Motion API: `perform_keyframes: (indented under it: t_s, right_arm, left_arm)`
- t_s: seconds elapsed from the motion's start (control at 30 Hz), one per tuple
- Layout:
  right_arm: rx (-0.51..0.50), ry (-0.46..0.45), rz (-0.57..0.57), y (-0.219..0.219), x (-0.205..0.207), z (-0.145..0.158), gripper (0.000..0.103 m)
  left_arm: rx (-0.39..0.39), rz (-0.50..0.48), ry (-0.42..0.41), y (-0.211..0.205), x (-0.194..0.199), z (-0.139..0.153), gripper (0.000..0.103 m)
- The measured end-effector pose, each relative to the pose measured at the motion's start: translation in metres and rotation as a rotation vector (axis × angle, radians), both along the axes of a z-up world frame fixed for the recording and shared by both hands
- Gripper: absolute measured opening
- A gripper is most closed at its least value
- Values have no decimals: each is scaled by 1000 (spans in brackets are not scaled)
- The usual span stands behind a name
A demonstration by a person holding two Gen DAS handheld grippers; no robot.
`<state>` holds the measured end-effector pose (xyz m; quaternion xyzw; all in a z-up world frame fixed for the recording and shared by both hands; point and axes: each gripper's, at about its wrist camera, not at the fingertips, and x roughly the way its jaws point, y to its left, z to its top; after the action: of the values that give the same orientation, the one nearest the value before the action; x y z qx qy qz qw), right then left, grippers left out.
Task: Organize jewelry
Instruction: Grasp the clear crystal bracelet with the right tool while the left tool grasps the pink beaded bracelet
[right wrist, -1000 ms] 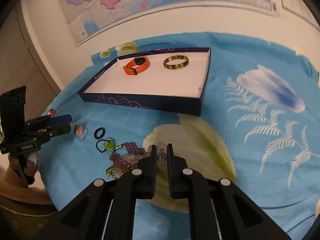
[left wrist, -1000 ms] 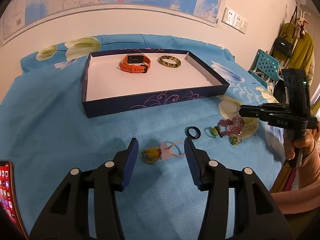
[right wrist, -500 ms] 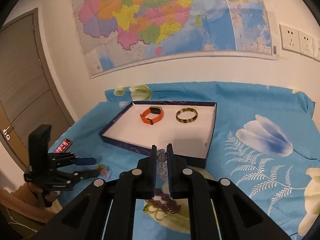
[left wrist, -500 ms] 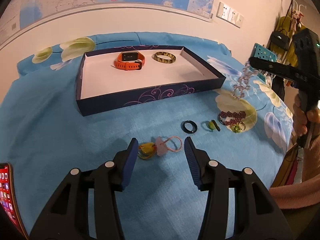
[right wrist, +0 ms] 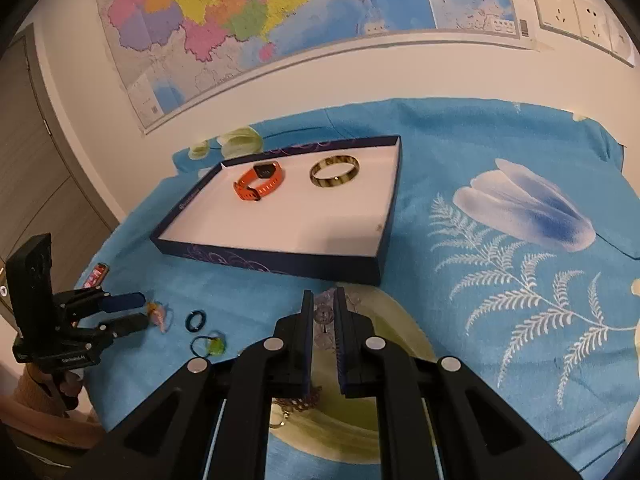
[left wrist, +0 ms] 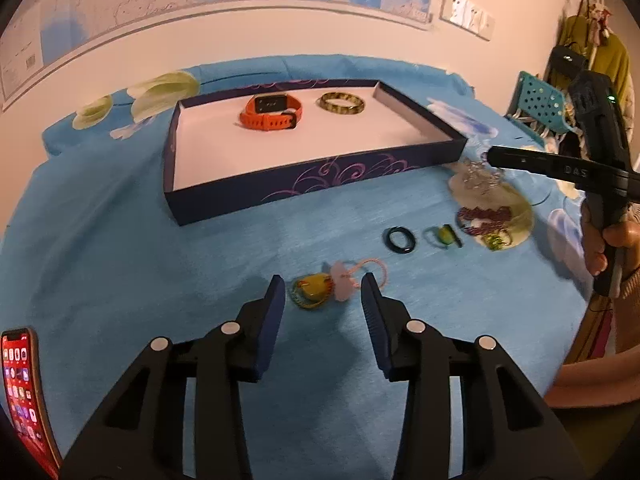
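A dark blue tray point(left wrist: 320, 178) point(right wrist: 280, 260) holds an orange watch band point(left wrist: 271, 113) point(right wrist: 259, 181) and a mottled bangle point(left wrist: 341, 102) point(right wrist: 335, 171). My right gripper point(right wrist: 321, 312) point(left wrist: 490, 157) is shut on a clear bead bracelet point(right wrist: 325, 316) point(left wrist: 476, 176), lifted just in front of the tray's near right corner. My left gripper point(left wrist: 323, 300) point(right wrist: 132, 312) is open, low over the cloth, with a yellow pendant point(left wrist: 311, 289) and a pink charm on a cord point(left wrist: 348, 278) between its fingers. A black ring point(left wrist: 399, 239) point(right wrist: 196, 320), a green charm point(left wrist: 443, 235) point(right wrist: 214, 345) and a dark red bead bracelet point(left wrist: 484, 216) lie on the blue cloth.
A red phone point(left wrist: 22, 392) lies at the left table edge. A blue flowered cloth point(right wrist: 500, 240) covers the table. A wall with a map point(right wrist: 280, 20) stands behind. A turquoise chair point(left wrist: 540, 104) and hanging clothes are at the far right.
My right gripper has come down from high up with the clear bead bracelet, now close to the tray's near right corner. My left gripper has stayed over the yellow pendant and pink charm.
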<state>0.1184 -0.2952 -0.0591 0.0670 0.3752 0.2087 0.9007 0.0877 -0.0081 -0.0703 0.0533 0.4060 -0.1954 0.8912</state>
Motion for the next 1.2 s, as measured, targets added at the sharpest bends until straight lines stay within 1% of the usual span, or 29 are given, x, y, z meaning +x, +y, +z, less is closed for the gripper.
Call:
perform_keyframes:
  t_s: [0.03,0.13,0.23,0.3,0.43,0.47,0.57,0.67,0.73,0.8,0.83,0.9,0.93,1.03,1.13,1.17,1.2]
  right_arm:
    - [-1,2,-2,-1,0,-1,9]
    - [2,13,-4,-1,1,-5,9]
    - [11,17,-4,-1,2,-7,9]
    - [12,18,-3,1,3,-7,9]
    - [5,15,1,1,2,-8,10]
    - [2,14,0,1,2,-8,10]
    - [5,15,-1,0,2,-9,11]
    - [2,12,-3,0,2,-9,11]
    - [-12,8,-11,-2,3,-10,15]
    - [-23,10,-20,-3,3,-11,27]
    - [-29,13,-22,-4,4,-12,29]
    - [-35,23,-23,-5,5,-15,39]
    - [-41,26,-24,-5,6,-16,40]
    - [-57,40,-14,-3,7,-20,40]
    - [-78,56,3,1,8,-24,35]
    - [-78,52,8,2,7,-23,28]
    - [-78,45,15,3,6,-22,18]
  left_arm:
    - [16,4,-11,-2,-1,0,36]
    - [53,-60,-59,-20,-13,5,36]
    - [47,-124,-73,-35,-18,8,38]
    - [71,-110,-85,-40,-15,7,38]
    - [70,-75,-59,-37,-6,3,38]
    - [72,-67,-51,-36,-4,2,36]
    - [27,-71,-19,-31,1,1,33]
    - [17,-78,1,-30,2,-2,31]
    - [20,-81,2,-31,1,-4,31]
    - [22,-87,12,-32,1,-5,32]
    - [22,-85,17,-32,2,-6,32]
    - [17,-84,20,-31,3,-7,32]
    - [15,-83,21,-31,3,-7,31]
    - [0,-74,29,-29,4,-7,30]
    - [-10,-65,32,-27,4,-6,28]
    - [-13,-62,32,-27,5,-6,27]
    - [-15,-61,32,-26,5,-6,27]
